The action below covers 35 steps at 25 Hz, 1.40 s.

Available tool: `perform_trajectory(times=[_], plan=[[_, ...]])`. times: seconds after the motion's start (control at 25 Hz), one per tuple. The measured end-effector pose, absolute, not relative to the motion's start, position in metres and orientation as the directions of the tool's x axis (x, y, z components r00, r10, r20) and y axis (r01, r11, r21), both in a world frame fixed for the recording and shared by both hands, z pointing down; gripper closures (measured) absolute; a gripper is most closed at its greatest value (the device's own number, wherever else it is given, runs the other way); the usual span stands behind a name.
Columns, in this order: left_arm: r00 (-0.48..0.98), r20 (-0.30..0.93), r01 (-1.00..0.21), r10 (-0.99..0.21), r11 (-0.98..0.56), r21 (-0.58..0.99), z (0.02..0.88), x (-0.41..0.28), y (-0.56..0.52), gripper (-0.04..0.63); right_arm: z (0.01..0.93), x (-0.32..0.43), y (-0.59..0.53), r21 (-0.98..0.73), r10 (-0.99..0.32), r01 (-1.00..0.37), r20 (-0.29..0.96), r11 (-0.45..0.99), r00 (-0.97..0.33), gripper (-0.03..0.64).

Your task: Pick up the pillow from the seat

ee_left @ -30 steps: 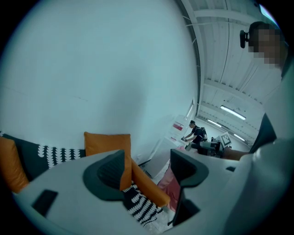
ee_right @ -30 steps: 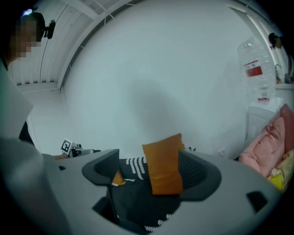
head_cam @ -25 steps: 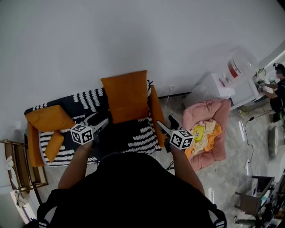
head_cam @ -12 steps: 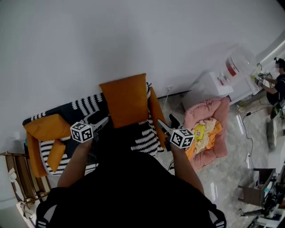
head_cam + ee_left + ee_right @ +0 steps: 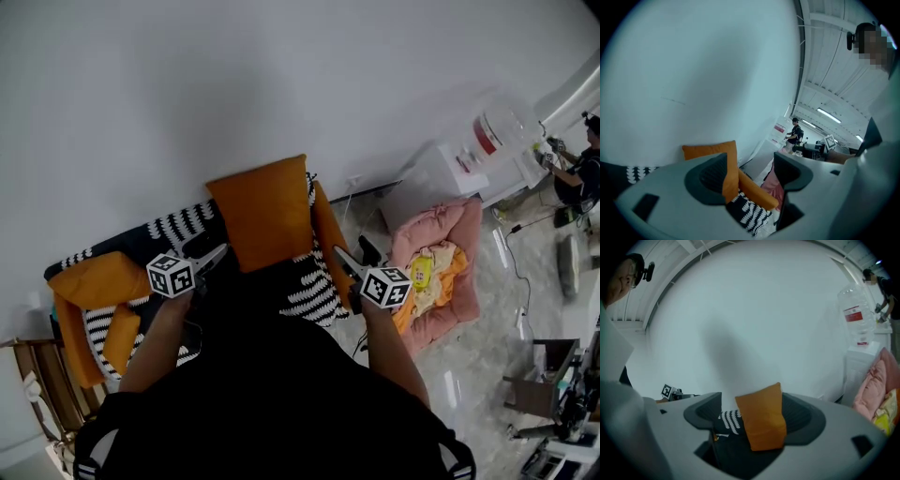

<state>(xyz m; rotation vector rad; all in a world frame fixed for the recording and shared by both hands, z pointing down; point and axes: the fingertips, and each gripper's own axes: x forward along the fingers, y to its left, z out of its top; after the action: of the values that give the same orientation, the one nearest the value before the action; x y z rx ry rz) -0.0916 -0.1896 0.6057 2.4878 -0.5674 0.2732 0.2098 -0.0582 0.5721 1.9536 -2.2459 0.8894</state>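
An orange pillow [image 5: 262, 211] stands upright on the black-and-white patterned seat [image 5: 305, 291], leaning against the white wall. My left gripper [image 5: 212, 258] hovers just left of the pillow's lower edge, open and holding nothing. My right gripper [image 5: 343, 262] hangs at the seat's orange right armrest [image 5: 328, 234], also open and empty. In the left gripper view the pillow [image 5: 715, 151] shows beyond the left gripper [image 5: 750, 174], partly hidden by one jaw. In the right gripper view the pillow [image 5: 761, 420] sits some way off, framed by the right gripper [image 5: 752, 417].
A second orange cushion [image 5: 94, 277] lies at the sofa's left end, with a wooden rack [image 5: 37, 394] beside it. To the right are a pink pet bed [image 5: 441, 239] with toys, a water dispenser [image 5: 464, 164] and a person [image 5: 581, 173] at a counter.
Both grippers have drifted a little closer to the sofa as the person holding them shifted. The jaws stand as before and the pillow has not moved.
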Motion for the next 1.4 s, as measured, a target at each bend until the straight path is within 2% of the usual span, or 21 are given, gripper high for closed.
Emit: perform_trajectory(times=[0.96,1.4], plan=[[0.911,0.304,-0.405,-0.28,-0.752,0.52,0.628,-0.122,-0.24,0.279,0.572,0.172,-0.104,-0.355,-0.892,-0.935,0.416,0.017,-0.174,0.224],[0.887,0.32,-0.459,-0.334,-0.717,0.525,0.635,-0.133,-0.235,0.279,0.575,0.197,-0.111,-0.357,-0.89,-0.934,0.418,0.023,-0.182,0.224]])
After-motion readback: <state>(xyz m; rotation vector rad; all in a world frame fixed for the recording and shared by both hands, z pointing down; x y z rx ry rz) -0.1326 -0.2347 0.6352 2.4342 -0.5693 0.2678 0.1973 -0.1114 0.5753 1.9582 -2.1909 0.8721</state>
